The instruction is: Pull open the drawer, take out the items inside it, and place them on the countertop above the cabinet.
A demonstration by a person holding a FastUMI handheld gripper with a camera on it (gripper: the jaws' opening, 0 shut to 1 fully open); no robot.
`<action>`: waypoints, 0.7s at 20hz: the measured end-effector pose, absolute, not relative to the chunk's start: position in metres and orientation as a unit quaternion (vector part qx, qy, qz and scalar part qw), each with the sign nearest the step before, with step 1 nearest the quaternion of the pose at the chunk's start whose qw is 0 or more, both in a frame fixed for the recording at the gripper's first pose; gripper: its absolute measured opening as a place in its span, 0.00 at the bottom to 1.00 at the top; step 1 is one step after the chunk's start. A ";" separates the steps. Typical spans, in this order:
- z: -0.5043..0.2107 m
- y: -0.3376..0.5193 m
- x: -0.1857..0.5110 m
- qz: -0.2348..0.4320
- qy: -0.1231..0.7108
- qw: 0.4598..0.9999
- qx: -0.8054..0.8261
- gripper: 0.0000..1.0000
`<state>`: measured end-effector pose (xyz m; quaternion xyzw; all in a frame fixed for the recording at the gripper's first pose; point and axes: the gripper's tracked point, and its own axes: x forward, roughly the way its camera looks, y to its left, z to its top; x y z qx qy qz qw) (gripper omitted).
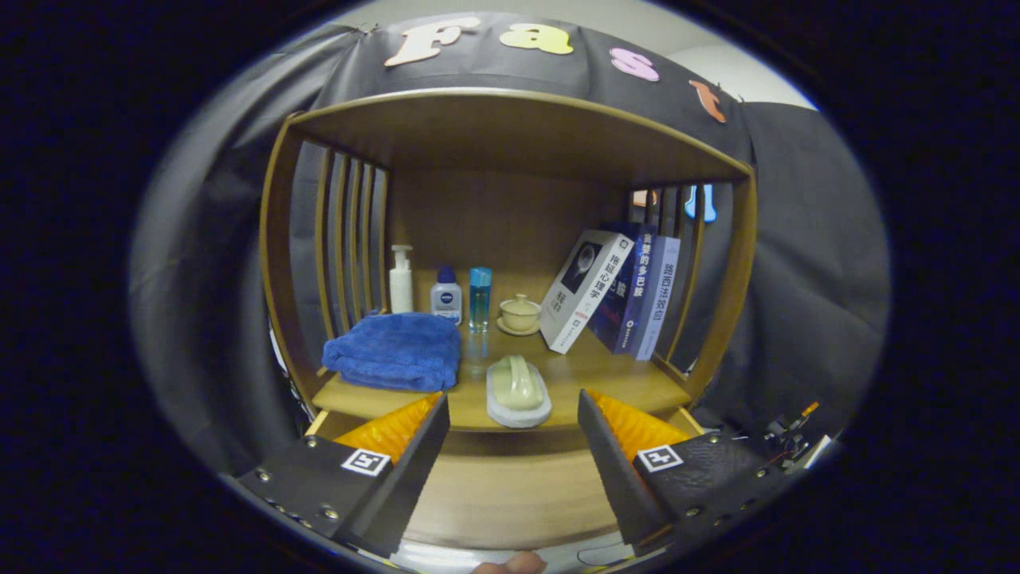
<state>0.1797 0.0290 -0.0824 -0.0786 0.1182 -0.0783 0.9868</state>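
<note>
Hovering my gripper (pixel 514 414) above the open drawer (pixel 510 486), jaws wide and empty. Pale item (pixel 518 391) sits on the countertop (pixel 621 383) just ahead, between the fingers.

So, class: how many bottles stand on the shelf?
3, in a row at the back behind the blue towel: white pump bottle, small blue-capped bottle, clear blue bottle.

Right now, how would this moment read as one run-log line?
tongs: open, holding nothing | drawer: pulled open below tongs | soap dish: on countertop just ahead | blue towel: beside dish
</note>
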 end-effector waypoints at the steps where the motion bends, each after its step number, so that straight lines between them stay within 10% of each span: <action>1: -0.081 0.030 0.172 -0.079 0.113 0.987 -0.078 0.97; 14: -0.125 0.034 0.083 -0.085 0.097 0.989 -0.075 0.97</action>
